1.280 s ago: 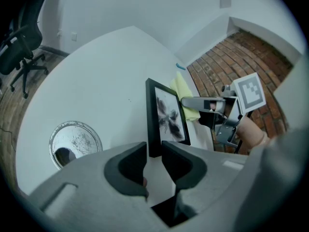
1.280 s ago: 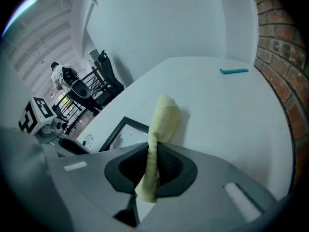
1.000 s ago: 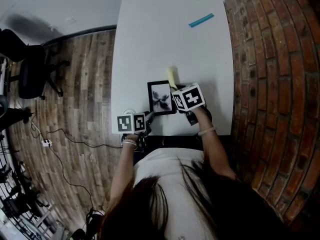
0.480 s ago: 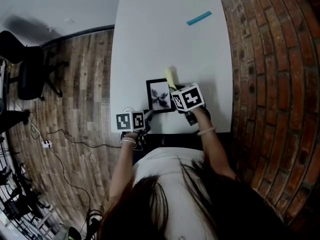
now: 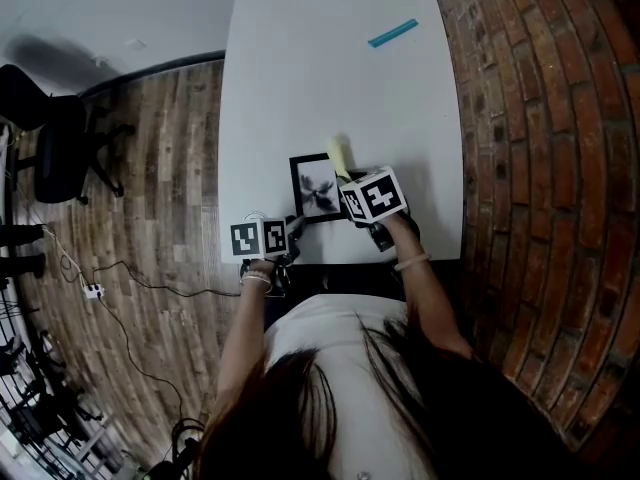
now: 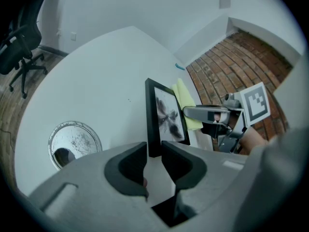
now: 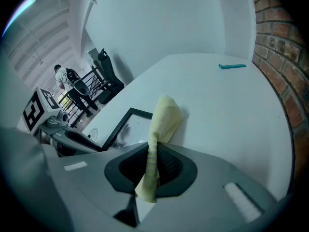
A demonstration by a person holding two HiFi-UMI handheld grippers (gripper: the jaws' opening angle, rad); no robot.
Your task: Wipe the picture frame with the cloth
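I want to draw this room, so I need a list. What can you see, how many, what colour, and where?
table: 1, white, between the floor and the wall
frame: 1, black, near the table's near edge
cloth: 1, yellow, beside the frame
strip: 1, teal, far right corner of the table
disc: 1, silver, on the table left of the frame
chair: 1, black, on the floor at left
wall: 1, red brick, right of the table
floor: 1, brown wood, left of the table
left gripper: 1, grey, jaws shut on the frame's edge
right gripper: 1, grey, jaws shut on the cloth
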